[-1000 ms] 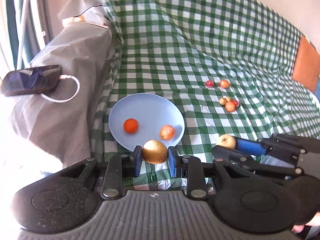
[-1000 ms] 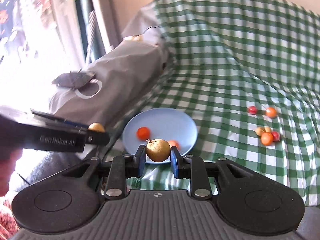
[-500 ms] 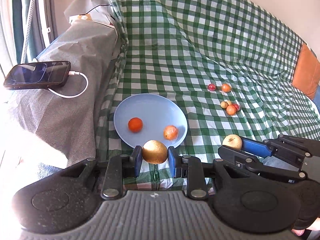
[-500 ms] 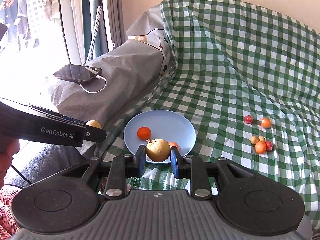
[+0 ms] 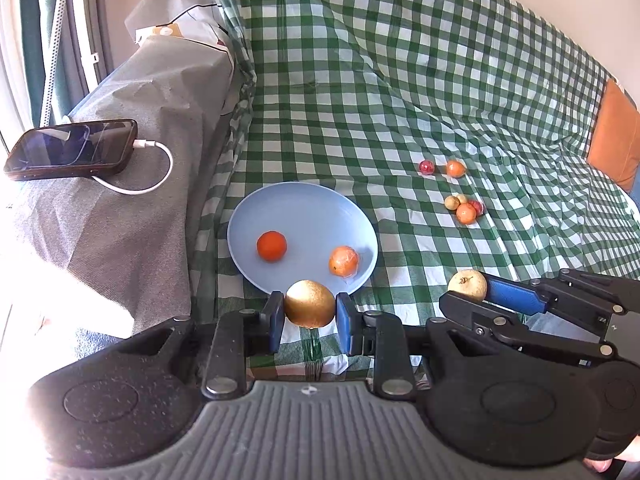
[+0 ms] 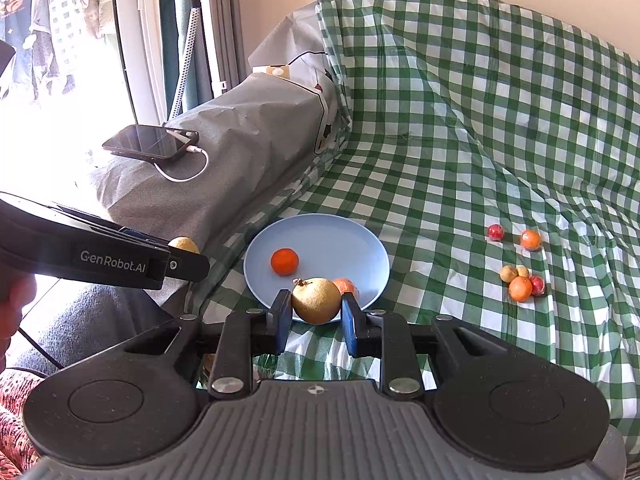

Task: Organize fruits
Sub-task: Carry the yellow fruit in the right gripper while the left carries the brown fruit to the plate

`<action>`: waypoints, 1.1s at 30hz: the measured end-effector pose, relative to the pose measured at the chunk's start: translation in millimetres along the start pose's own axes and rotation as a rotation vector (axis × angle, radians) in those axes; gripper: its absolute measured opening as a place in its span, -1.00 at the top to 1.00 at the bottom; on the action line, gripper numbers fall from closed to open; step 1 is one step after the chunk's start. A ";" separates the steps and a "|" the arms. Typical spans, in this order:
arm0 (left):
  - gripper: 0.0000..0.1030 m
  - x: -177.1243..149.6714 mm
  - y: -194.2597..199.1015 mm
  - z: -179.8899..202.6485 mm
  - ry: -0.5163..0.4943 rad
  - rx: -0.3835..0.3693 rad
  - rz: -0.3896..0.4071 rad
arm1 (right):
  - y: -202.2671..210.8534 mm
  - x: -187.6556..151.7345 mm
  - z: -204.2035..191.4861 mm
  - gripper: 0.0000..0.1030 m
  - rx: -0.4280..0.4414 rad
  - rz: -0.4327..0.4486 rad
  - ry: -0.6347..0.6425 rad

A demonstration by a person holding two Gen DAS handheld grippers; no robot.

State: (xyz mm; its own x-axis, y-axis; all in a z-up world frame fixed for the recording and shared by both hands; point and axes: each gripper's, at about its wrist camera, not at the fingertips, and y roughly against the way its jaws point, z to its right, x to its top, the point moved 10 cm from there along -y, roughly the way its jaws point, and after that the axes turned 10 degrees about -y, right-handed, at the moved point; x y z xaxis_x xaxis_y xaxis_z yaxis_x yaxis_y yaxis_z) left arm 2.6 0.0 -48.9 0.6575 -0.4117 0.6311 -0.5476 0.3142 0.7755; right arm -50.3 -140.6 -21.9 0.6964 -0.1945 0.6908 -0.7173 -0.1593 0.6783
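My left gripper (image 5: 309,320) is shut on a golden-brown pear (image 5: 309,309), held just in front of the blue plate (image 5: 304,208). My right gripper (image 6: 316,316) is shut on a second yellow-brown pear (image 6: 316,300) at the plate's near rim (image 6: 320,228). That second pear and the right gripper also show in the left wrist view (image 5: 467,285). The plate holds an orange (image 5: 271,245) and a wrapped orange fruit (image 5: 344,261). Several small fruits (image 5: 464,208) lie on the green checked cloth to the right.
A phone (image 5: 70,154) with a white cable lies on a grey covered armrest (image 5: 152,184) left of the plate. An orange cushion (image 5: 614,140) is at the far right. A window with curtains (image 6: 176,32) is behind the armrest.
Both grippers have tilted up and drawn back a little, each still holding its pear. The plate and loose fruits have not moved.
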 end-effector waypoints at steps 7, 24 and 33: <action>0.42 4.0 -10.8 -1.5 -0.001 -0.002 -0.021 | -8.1 -1.9 0.8 0.47 -0.006 -0.021 -0.006; 0.42 14.4 -52.8 -16.2 0.017 -0.003 -0.085 | -43.9 -3.4 13.6 0.47 -0.024 -0.097 -0.015; 0.42 29.1 -113.9 -34.4 0.026 0.026 -0.163 | -101.9 5.2 16.9 0.47 -0.040 -0.145 0.010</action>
State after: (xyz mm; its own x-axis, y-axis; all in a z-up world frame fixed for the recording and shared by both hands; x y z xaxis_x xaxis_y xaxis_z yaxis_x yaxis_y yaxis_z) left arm 101.9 -18.3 -118.2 0.7517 -0.4326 0.4979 -0.4458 0.2231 0.8669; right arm 26.1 -141.8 -91.7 0.7932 -0.1627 0.5868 -0.6076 -0.1468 0.7806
